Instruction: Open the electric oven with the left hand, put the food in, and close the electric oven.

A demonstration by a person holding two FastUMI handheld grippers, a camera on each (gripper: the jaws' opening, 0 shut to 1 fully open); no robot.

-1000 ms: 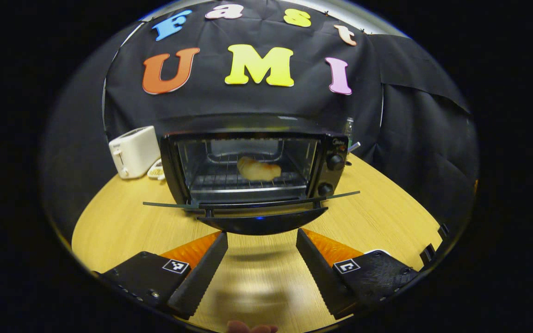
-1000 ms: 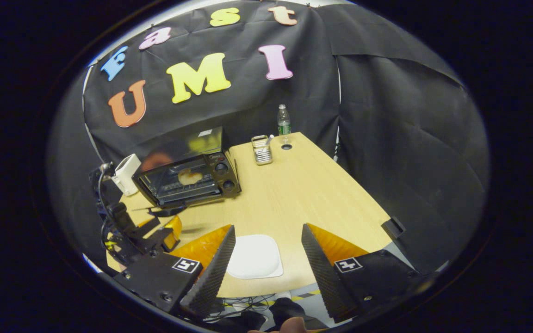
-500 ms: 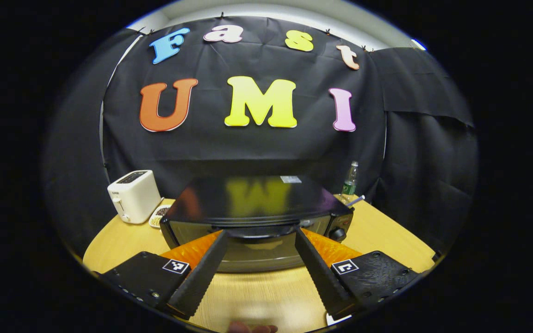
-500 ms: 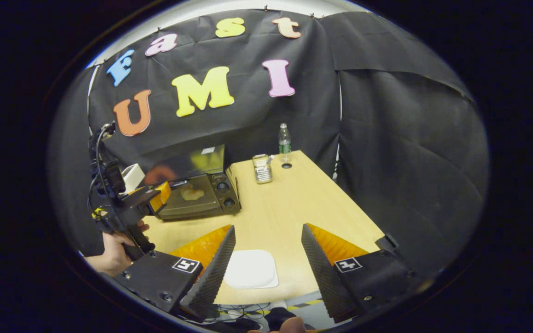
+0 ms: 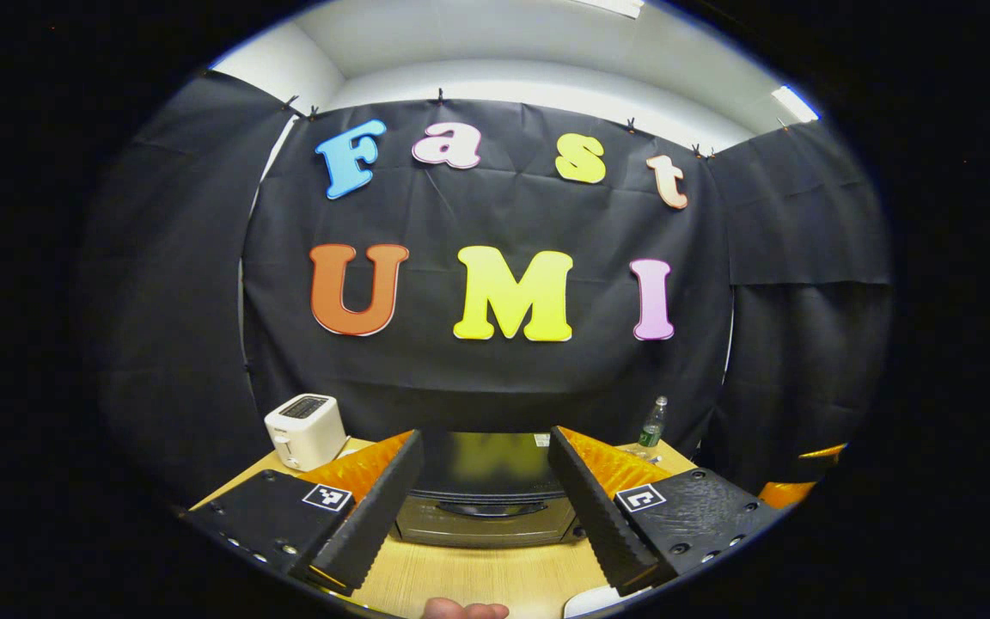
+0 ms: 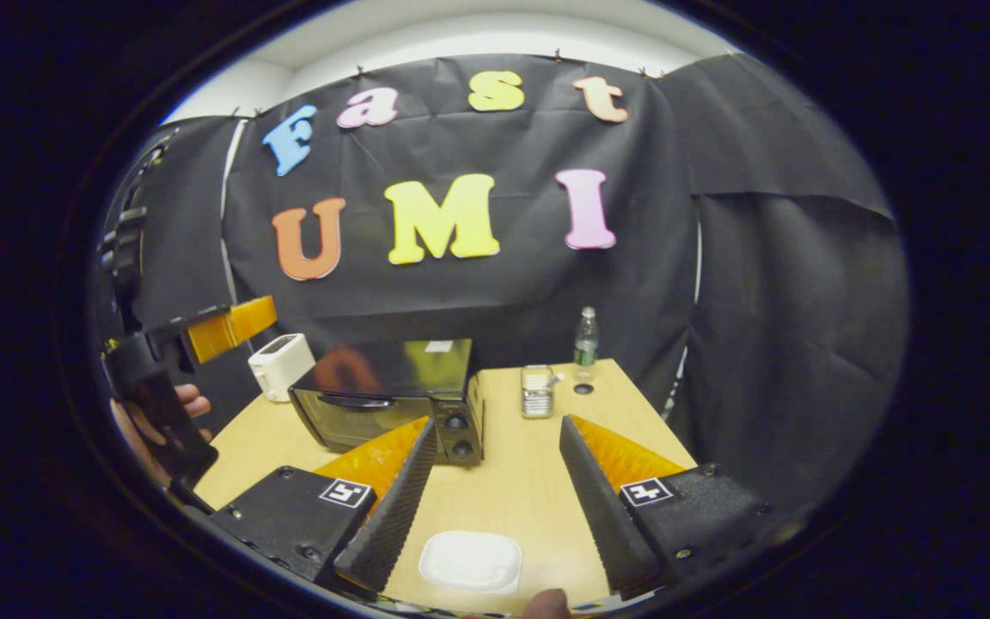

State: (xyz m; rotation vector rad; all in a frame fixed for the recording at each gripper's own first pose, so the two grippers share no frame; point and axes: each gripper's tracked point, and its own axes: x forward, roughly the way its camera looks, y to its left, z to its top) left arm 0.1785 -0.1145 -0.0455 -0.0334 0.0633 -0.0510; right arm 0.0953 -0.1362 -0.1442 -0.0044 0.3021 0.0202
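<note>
Oven point(image 6: 392, 404) door now shut vs 1 s ago, when it was down w/ food on the rack. Food not visible thru door now; judged inside. L gripper point(image 5: 484, 503) is lifted back from oven point(image 5: 482, 507), jaws wide, nothing held. R gripper point(image 6: 488, 507) wide, empty, above near white plate point(image 6: 471, 560). Task judged done; toaster point(image 6: 280, 365) far left.
</note>
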